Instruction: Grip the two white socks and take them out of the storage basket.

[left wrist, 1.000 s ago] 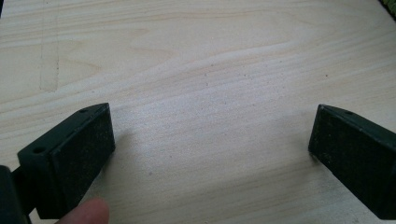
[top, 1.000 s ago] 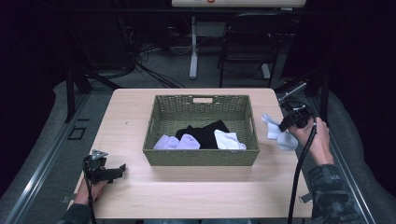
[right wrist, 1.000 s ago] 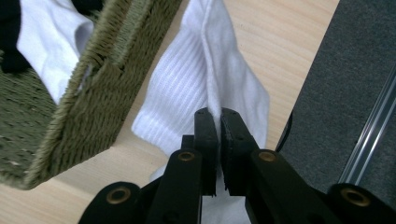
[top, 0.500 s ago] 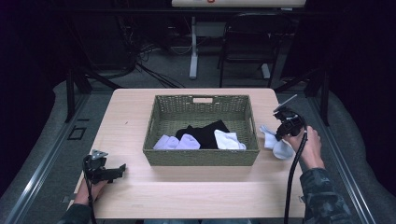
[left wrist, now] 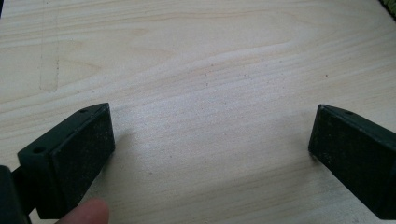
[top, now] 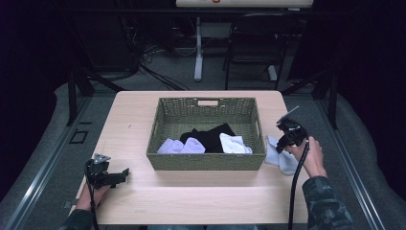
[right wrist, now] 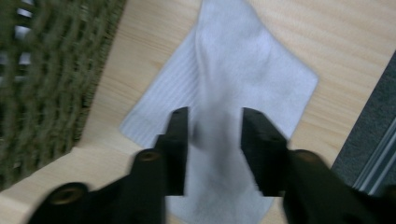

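Right gripper view: sock (right wrist: 233, 70) lies lengthwise between right tongs (right wrist: 212, 154), narrowly parted, basket (right wrist: 42, 84) beside. Left tongs (left wrist: 205, 158) wide, far off.

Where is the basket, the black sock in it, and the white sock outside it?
basket (top: 206, 162), high view, on its front wall.
black sock (top: 210, 136), high view, on its middle.
white sock on the table (right wrist: 243, 65), right gripper view, on its upper half.

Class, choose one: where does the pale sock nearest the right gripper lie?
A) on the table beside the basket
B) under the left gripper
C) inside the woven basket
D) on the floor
A: the pale sock lies on the table beside the basket, under the right gripper.
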A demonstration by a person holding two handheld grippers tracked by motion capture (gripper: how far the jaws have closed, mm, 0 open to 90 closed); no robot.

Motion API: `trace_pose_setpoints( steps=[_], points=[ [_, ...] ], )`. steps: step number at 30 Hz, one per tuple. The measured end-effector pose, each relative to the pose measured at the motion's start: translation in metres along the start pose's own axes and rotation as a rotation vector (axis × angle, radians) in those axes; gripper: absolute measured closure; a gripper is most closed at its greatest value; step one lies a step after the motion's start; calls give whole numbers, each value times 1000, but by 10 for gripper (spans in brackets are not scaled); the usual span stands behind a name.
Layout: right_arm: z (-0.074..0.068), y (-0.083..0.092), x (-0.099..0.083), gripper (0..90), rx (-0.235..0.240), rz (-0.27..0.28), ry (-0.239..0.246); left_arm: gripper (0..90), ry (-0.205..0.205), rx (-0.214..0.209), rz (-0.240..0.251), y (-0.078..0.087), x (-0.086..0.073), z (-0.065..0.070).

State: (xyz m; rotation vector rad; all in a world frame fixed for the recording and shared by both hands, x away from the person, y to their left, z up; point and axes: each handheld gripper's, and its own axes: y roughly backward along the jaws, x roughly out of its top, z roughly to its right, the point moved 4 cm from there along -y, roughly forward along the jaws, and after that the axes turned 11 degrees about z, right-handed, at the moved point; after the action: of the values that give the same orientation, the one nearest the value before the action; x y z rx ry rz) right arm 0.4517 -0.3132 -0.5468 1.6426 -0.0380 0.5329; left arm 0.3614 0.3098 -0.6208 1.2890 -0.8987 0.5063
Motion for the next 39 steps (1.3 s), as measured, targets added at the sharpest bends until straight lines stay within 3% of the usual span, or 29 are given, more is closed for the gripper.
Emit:
trace_pose_setpoints(
  steps=[4, 5, 6, 9, 16, 19, 24, 29, 39],
  points=[
    [-2, 25, 8, 404, 11, 45, 32, 2, 0, 0, 0, 0, 0, 0],
    [-5, 33, 10, 346, 9, 78, 26, 2, 0, 0, 0, 0, 0, 0],
    [-5, 40, 12, 319, 14, 66, 48, 2, 0, 0, 0, 0, 0, 0],
    [-10, 64, 18, 203, 39, 137, 54, 2, 0, 0, 0, 0, 0, 0],
    [-27, 102, 32, 100, 68, 254, 88, 2, 0, -1, 0, 0, 0, 0],
    [-39, 115, 39, 73, 67, 268, 131, 2, 0, 0, 0, 0, 0, 0],
    [-62, 125, 53, 37, 93, 284, 181, 2, 0, 0, 0, 0, 0, 0],
    [-82, 126, 65, 5, 108, 247, 227, 2, 0, -1, 0, 0, 0, 0],
    [-120, 116, 87, 0, 142, 241, 290, 2, 0, -2, -1, 0, 0, 0]
  ],
)
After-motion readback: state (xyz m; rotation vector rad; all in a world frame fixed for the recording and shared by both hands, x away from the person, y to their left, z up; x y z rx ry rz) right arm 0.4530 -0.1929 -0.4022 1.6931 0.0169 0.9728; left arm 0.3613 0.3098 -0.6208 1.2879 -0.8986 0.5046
